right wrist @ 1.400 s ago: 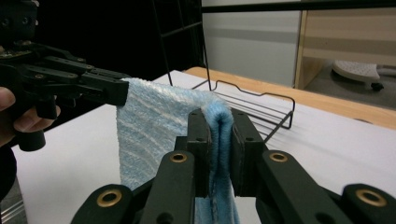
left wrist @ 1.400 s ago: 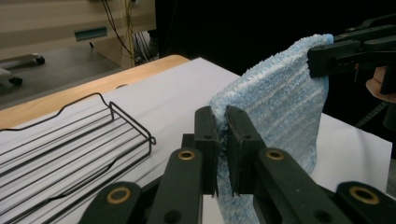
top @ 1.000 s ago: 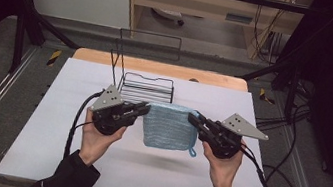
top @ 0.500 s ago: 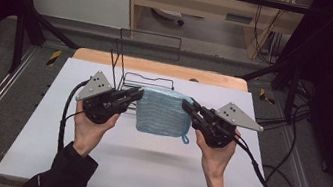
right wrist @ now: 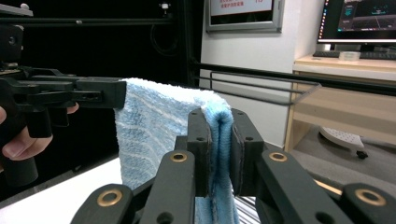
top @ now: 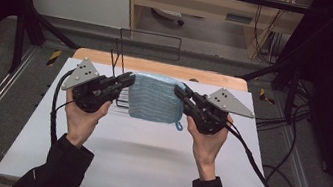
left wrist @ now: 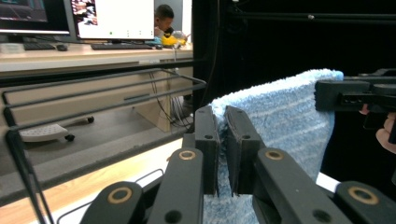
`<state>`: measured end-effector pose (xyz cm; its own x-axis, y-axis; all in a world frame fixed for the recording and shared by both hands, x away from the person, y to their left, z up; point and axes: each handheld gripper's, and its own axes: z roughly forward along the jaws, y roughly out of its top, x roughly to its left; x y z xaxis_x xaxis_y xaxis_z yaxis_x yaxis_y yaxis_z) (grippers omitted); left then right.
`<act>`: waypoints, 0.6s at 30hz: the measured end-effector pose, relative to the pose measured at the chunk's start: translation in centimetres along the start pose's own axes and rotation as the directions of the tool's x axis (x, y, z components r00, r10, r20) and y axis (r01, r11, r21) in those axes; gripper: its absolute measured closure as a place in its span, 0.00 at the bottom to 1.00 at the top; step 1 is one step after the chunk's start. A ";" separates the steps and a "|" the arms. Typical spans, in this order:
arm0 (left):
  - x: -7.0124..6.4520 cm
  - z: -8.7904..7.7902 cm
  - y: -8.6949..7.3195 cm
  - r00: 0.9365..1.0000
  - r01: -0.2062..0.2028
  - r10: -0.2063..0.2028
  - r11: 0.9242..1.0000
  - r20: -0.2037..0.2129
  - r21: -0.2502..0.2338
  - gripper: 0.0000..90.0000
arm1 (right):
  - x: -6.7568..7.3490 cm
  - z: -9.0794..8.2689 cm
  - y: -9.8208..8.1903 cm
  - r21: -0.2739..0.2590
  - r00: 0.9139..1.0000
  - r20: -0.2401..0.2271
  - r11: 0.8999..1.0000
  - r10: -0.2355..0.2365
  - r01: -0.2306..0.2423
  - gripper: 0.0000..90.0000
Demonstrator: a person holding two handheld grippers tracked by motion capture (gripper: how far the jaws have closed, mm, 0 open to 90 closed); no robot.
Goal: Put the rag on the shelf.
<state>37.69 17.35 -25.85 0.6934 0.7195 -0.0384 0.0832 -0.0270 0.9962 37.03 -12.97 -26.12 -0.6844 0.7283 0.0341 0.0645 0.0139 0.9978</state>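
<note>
**Blue towel held up between two claws over the white surface**

From the high view, a white surface (top: 144, 156) lies over a wooden top, with dark framing on both sides and pale cabinets behind. A person's forearms in dark sleeves come in from below. The left claw (top: 129, 78) and the right claw (top: 178, 91) face each other, and a blue towel (top: 156, 98) hangs stretched between them, each claw pinching one upper corner. A small loop dangles from the towel's lower edge, below the right claw's tips. A black wire rack (top: 120, 61) stands just behind the left claw and partly behind the towel. Cables trail from both claws toward the person.

In the left gripper view, the left claw (left wrist: 223, 122) has its jaws pressed together on the near edge of the towel (left wrist: 289, 121), whose cloth runs away to the far side, where the right claw (left wrist: 327, 95) clamps the other corner. The bars of the wire rack (left wrist: 102, 93) stretch off to one side of the jaws, and a desk with monitors sits far behind.

In the right gripper view, the right claw (right wrist: 219, 123) is closed on a folded edge of the towel (right wrist: 149, 126), the fabric bunched between the pads. Across the cloth, the left claw (right wrist: 119, 93) grips the opposite corner, fingers (right wrist: 18, 144) of its hand showing beneath. Rack bars (right wrist: 261, 84) lie beyond the jaws.
</note>
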 end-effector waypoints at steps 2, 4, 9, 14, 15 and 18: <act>0.3 -0.2 0.3 1.000 0.003 -0.003 1.000 -0.004 -0.010 0.93 | 0.1 0.3 0.3 -0.005 1.000 -0.002 1.000 -0.002 0.002 0.90; 0.6 -0.4 0.6 1.000 0.003 -0.003 1.000 -0.009 -0.019 0.93 | 0.2 0.7 0.6 -0.015 1.000 -0.004 1.000 -0.004 0.004 0.90; 1.1 -0.7 1.5 1.000 -0.002 0.000 0.999 -0.027 -0.045 0.93 | 0.7 1.5 1.6 -0.038 1.000 0.000 0.999 -0.012 0.012 0.90; 1.6 -0.9 2.4 0.999 -0.007 0.004 0.998 -0.043 -0.065 0.94 | 0.9 2.2 2.5 -0.053 1.000 0.002 0.998 -0.019 0.019 0.90; 1.7 -0.9 2.6 0.999 -0.006 0.003 0.998 -0.044 -0.068 0.94 | 0.9 2.4 2.7 -0.054 1.000 0.000 0.998 -0.022 0.022 0.90; 2.0 -1.0 3.1 0.999 -0.009 0.006 0.997 -0.048 -0.076 0.94 | 1.0 2.7 3.3 -0.060 1.000 0.001 0.998 -0.023 0.023 0.90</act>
<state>38.59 19.39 -22.75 0.6589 0.7516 -0.0289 0.0222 0.0190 0.9996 38.56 -10.35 -22.99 -0.6853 0.7282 0.0110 0.0047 -0.0108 0.9999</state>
